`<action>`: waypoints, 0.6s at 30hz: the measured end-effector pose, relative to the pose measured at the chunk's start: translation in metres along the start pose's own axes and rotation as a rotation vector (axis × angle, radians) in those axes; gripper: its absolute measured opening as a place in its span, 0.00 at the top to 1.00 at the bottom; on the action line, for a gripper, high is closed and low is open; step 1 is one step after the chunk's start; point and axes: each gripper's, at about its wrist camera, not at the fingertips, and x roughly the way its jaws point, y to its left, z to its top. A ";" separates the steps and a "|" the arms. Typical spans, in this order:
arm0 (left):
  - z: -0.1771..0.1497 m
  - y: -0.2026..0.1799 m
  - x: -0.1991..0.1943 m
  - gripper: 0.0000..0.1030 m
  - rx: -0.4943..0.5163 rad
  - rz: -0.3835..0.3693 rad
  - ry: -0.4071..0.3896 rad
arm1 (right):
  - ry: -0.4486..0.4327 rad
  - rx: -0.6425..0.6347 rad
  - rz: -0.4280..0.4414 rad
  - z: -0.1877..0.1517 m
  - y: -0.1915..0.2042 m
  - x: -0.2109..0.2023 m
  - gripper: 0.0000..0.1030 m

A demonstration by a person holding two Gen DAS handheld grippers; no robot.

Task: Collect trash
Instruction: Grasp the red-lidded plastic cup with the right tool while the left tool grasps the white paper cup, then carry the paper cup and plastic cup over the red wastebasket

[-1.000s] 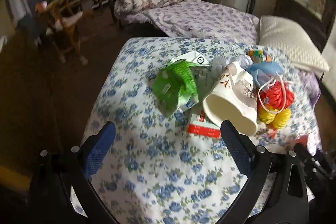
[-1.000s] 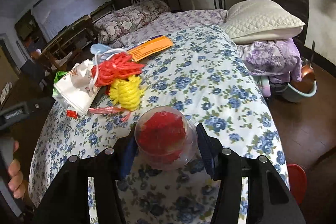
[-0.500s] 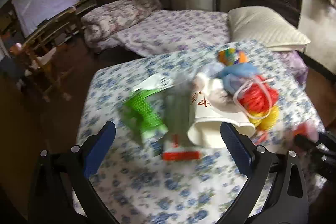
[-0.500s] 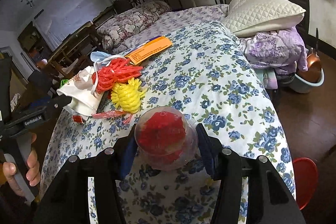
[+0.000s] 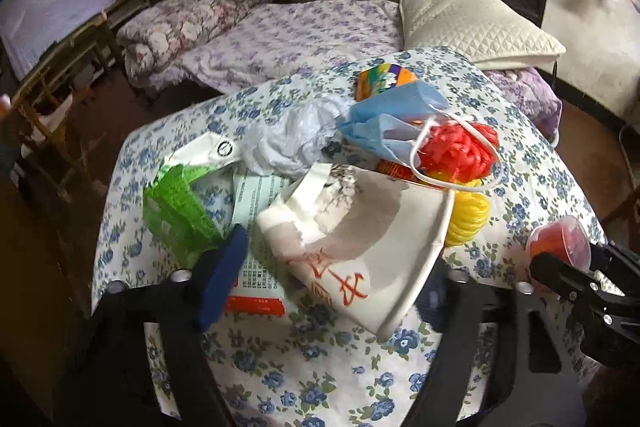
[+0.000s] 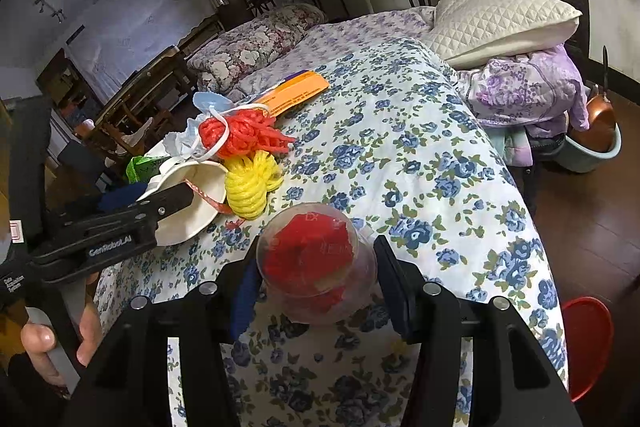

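Note:
My left gripper (image 5: 332,279) is open around the crushed white paper cup (image 5: 360,247); its jaws stand on either side of the cup, and I cannot tell if they touch it. Around the cup lie a green wrapper (image 5: 176,211), a red-edged packet (image 5: 256,291), white crumpled plastic (image 5: 292,139), a blue mask (image 5: 392,123), red netting (image 5: 460,151) and yellow netting (image 5: 468,219). My right gripper (image 6: 316,275) is shut on a clear plastic cup (image 6: 316,263) with red stuff inside, held over the table's near edge. The paper cup also shows in the right wrist view (image 6: 192,199).
The trash lies on a table with a blue-flowered cloth (image 6: 420,155). An orange packet (image 6: 296,91) lies at its far side. A bed with a white pillow (image 6: 500,15) stands behind. A red lid (image 6: 588,343) and a basin (image 6: 592,147) sit on the floor to the right.
My left gripper has moved forward onto the trash pile and narrowed, so the paper cup now lies between its jaws. My right gripper has stayed put with the clear cup.

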 end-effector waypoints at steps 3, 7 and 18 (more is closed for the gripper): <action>-0.001 0.014 -0.002 0.64 -0.072 -0.030 0.007 | -0.002 0.005 0.007 0.000 -0.001 0.000 0.47; 0.000 0.032 -0.014 0.88 -0.162 -0.034 -0.025 | -0.017 0.011 0.021 -0.001 -0.001 -0.003 0.48; -0.009 0.032 -0.086 0.94 -0.284 -0.104 -0.125 | -0.029 -0.029 0.002 -0.008 0.018 -0.040 0.48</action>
